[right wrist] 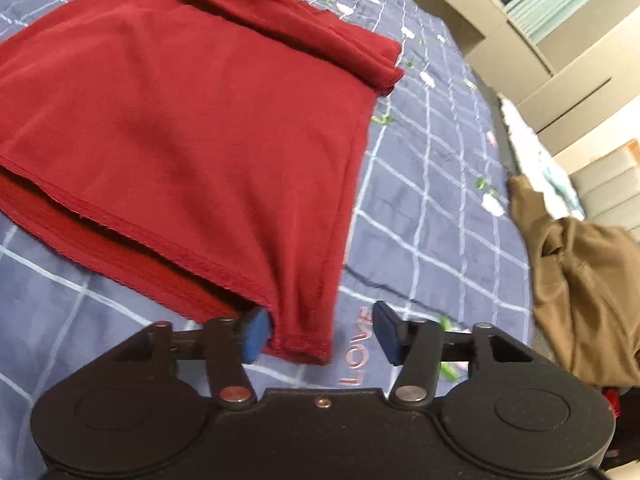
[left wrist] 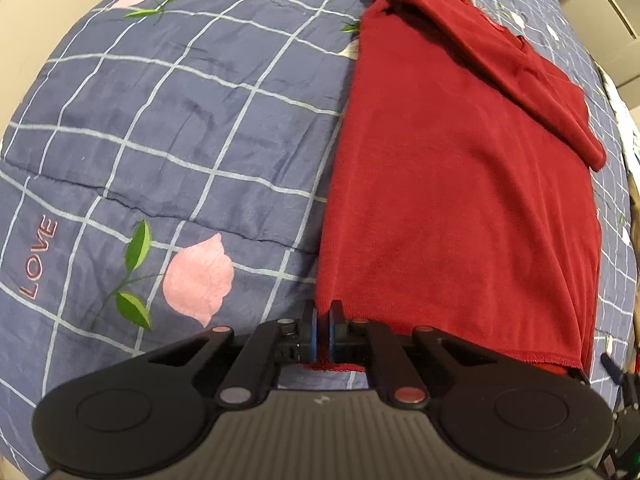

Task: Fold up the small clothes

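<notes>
Red garment (left wrist: 460, 184), soft fine knit, spread on the bed's quilt (left wrist: 200, 128) as a long rectangle, partly folded. Long axis running away from the left gripper (left wrist: 323, 328), stitched hem nearest, a sleeve (left wrist: 532, 80) folded diagonally across the far end. In the right wrist view, hem (right wrist: 168, 240) open in two layers, a darker inner side showing beneath the upper edge.

Left gripper at the garment's near left corner, blue-padded fingers (left wrist: 311, 332) pressed together with a sliver of red cloth pinched between them. Right gripper (right wrist: 320, 332) at the garment's near right corner, fingers (right wrist: 254, 334) spread wide; the corner (right wrist: 304, 344) hangs between them, touching the left pad only, well clear of the other.

Quilt beneath the garment: blue-grey, lightly wrinkled, crossed by a pale grid, printed with pink flowers (left wrist: 198, 278), green leaves and the word LOVE (left wrist: 38, 258). To the right of the garment, well apart from it, a crumpled olive-brown cloth (right wrist: 580, 288) heaped at the bed's edge. Beyond that, blurred pale furniture (right wrist: 560, 52).
</notes>
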`<state>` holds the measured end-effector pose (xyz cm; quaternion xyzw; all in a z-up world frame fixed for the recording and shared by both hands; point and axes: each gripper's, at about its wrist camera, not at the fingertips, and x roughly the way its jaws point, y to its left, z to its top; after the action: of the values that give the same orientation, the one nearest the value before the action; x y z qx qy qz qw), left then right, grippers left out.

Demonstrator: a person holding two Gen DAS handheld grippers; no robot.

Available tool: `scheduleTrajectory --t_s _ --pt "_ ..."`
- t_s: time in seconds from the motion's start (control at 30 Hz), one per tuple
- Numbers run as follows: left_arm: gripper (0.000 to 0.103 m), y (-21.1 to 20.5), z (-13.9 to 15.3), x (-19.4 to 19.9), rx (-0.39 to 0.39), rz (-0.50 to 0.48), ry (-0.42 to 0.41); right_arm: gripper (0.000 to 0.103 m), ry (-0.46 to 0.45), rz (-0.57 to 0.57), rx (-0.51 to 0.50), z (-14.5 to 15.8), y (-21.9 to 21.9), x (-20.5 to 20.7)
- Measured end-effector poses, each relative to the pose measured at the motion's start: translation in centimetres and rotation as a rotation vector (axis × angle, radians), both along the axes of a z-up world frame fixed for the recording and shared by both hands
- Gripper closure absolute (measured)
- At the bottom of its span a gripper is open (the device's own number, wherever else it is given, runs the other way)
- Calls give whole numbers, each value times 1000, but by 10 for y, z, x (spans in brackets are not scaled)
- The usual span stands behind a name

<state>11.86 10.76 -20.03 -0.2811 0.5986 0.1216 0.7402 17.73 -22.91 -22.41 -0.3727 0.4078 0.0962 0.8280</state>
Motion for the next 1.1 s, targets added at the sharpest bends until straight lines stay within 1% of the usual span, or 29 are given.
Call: scheduleTrajectory --t_s 0.03,0.07,0.1,0.13,0.23,0.33,0.43,0.57,0.7,0.77,0.8,0.83,0.9,0.97,1.03,1.1 --pt "99 -1 1 0 -1 -3 -4 67 -19 13 6 2 -1 -1" --pt "99 0 3 -1 -6 -5 -11 78 -35 32 10 4 -2 -2" --pt "99 1 5 -3 -11 -5 -17 91 -52 62 8 7 -2 -6" --pt "99 2 6 -6 -14 -6 -22 96 -71 102 6 10 0 -11" --pt "100 7 12 -10 -7 -7 -32 97 -93 210 -2 17 2 -27" --pt "100 13 13 -15 -22 3 -44 98 -86 312 -49 17 -2 -42" --pt "100 14 13 -18 -16 -17 -45 98 -57 376 -97 12 -5 -46" --pt "101 8 7 -19 0 -42 -26 98 -15 411 -136 1 -6 -45" --pt "101 6 7 -24 4 -49 -35 98 -25 393 -124 3 -9 -44" --pt "101 8 8 -24 0 -47 -40 97 -12 367 -110 3 -11 -43" --pt "100 9 8 -24 -3 -47 -46 91 -5 349 -97 5 -11 -42" --pt "100 9 9 -24 -10 -46 -57 78 11 320 -54 9 -14 -40" --pt "100 10 8 -24 -17 -43 -60 69 29 254 50 21 -21 -33" --pt "100 9 6 -24 -16 -48 -61 65 50 192 126 32 -28 -29" --pt "99 7 4 -22 -14 -54 -58 48 81 115 232 44 -37 -22" --pt "99 6 3 -19 -11 -57 -52 40 95 65 310 54 -43 -15"
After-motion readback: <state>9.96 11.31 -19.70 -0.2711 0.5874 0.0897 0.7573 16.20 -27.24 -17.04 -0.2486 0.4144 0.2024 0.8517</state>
